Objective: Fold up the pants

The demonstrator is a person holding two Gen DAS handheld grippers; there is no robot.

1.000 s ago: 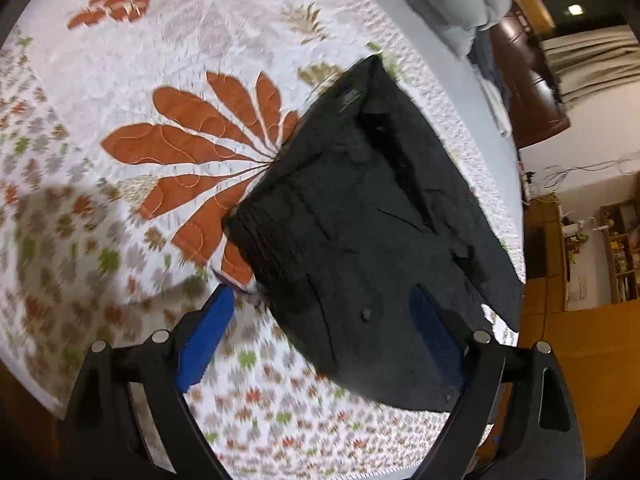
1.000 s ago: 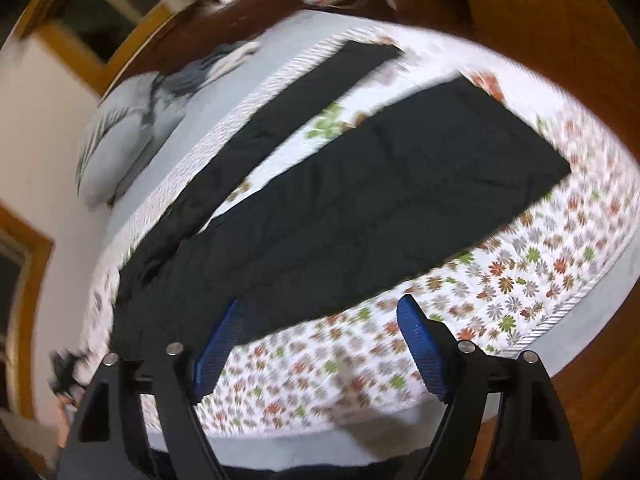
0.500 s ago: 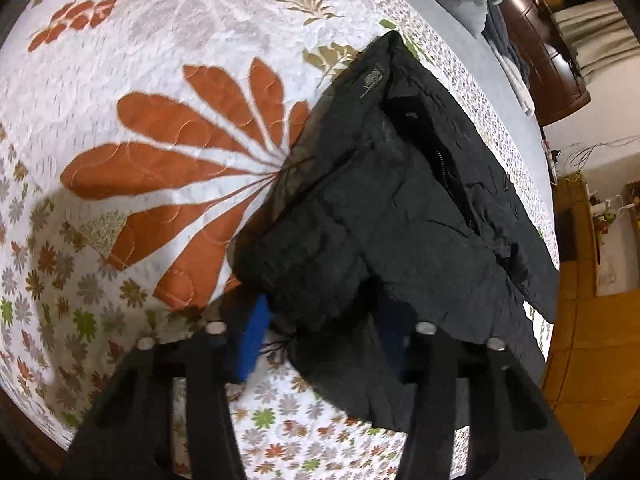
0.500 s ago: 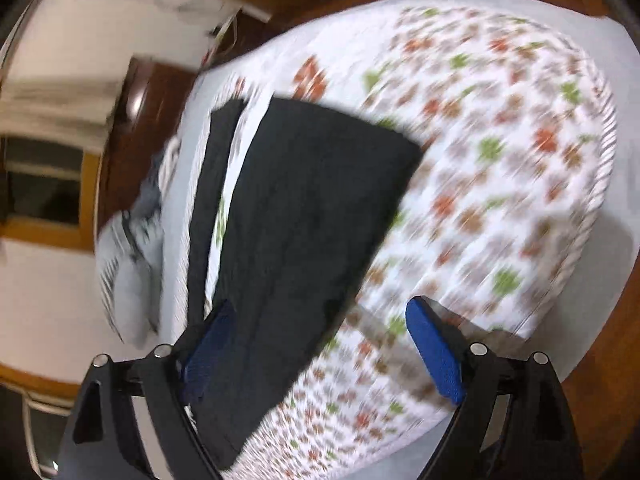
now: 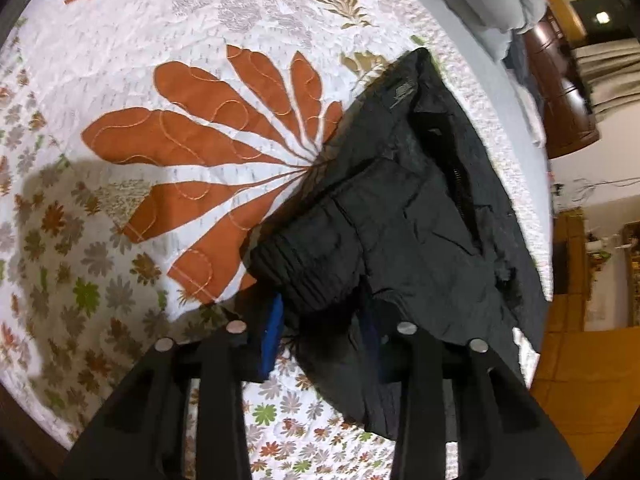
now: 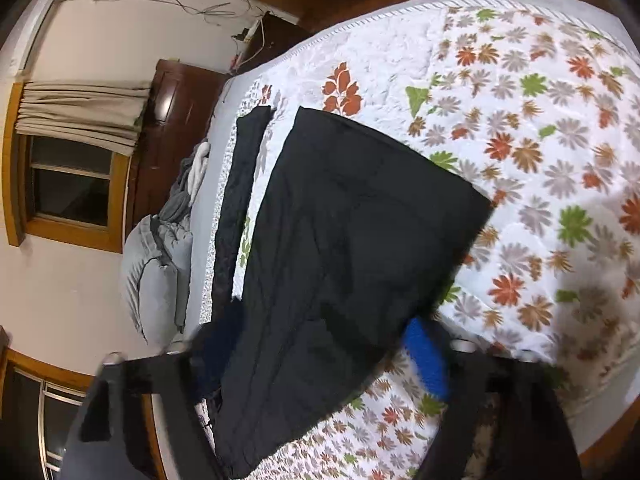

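Left tool [image 5: 320, 326] now pinches the waistband corner of the pants [image 5: 404, 216], blue pads pressed into the bunched ribbed fabric; 1 s ago it was spread wide w/ that corner lying flat between the fingers, so the grasp is made and the cloth looks lifted a bit off the quilt [image 5: 168, 60]; right tool [image 6: 320, 344] has swung from beside the leg to straddling it, fingers spread either side, nothing pinched yet; judged: first fold abt to start, right side still needs its grip. Pants lie on the bed, long axis running from the waist at the left tool away toward the hems near the right tool; one leg broad and flat, the other a narrow strip alongside, nearer the grey bedding [image 6: 156, 264]. Beyond: dark wood headboard [image 6: 172, 120], curtain [image 6: 80, 112], window.
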